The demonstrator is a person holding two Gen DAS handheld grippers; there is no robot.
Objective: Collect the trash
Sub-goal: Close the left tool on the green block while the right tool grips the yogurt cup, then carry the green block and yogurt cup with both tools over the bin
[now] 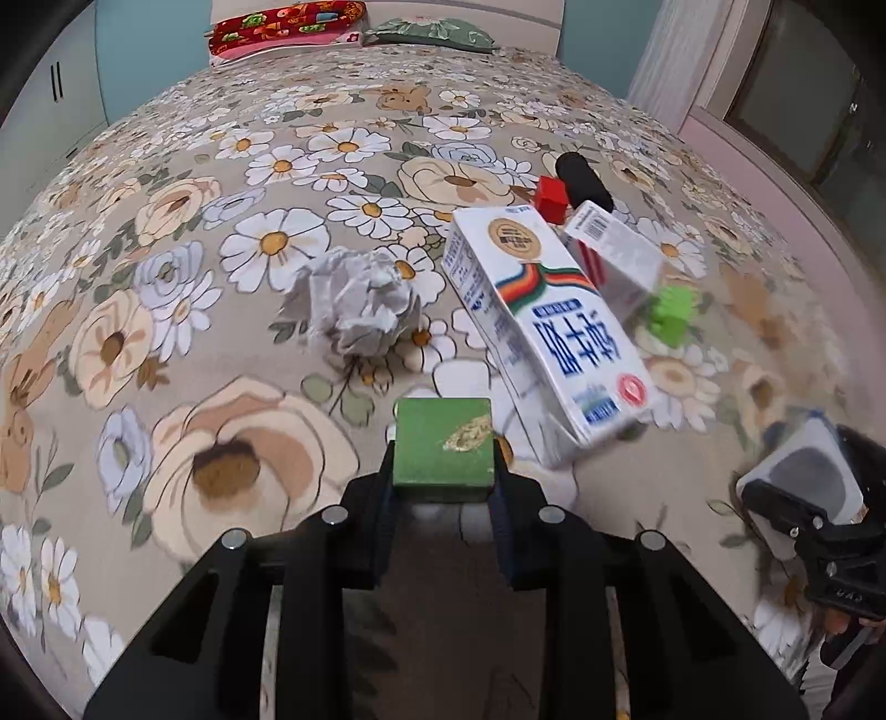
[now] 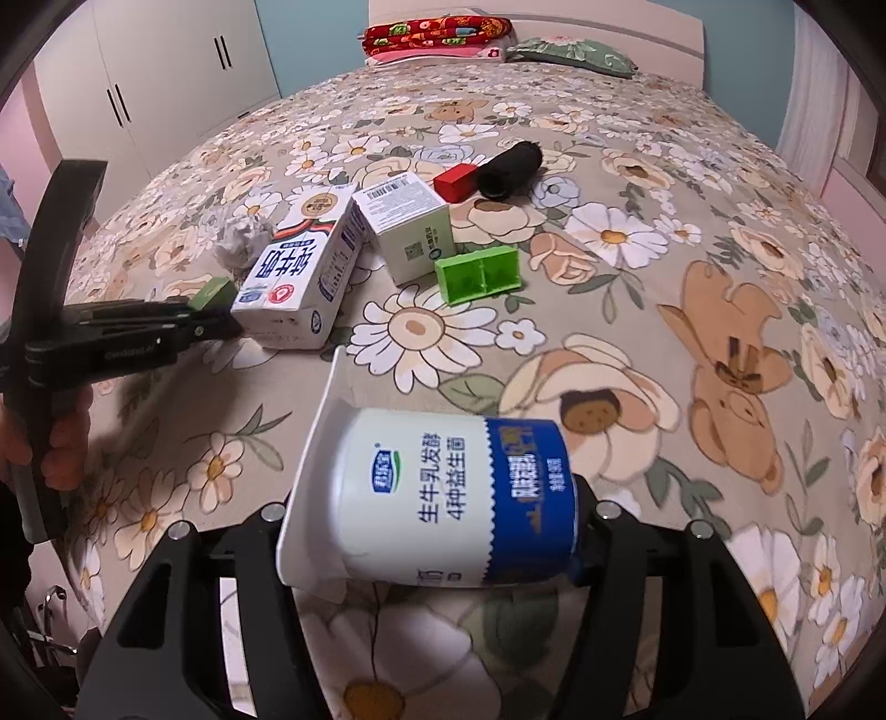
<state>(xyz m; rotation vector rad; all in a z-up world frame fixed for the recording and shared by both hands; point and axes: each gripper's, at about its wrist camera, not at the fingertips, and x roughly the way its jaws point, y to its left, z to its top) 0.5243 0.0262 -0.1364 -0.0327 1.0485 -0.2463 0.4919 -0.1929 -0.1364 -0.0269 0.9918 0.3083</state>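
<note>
The left gripper is clenched on a green block, which is pinched between the two fingers just above the bed. The right gripper is clenched on a yogurt cup, which is held on its side with the rim to the left and the blue band to the right. In the left wrist view the right gripper is seen at the right edge with the cup in it; in the right wrist view the left gripper is seen at the left edge, with a hand on its handle.

The rest of the trash is found on the flowered bedspread. A milk carton is lying on its side near the green block. A crumpled paper ball is lying to the left of the carton, apart from it. A smaller white box is standing just beside the carton, on its far side. A green tray is lying near the box. A red block and a black roll are lying further back, close together.

Two pillows are seen at the head of the bed, and a white wardrobe at the far left.
</note>
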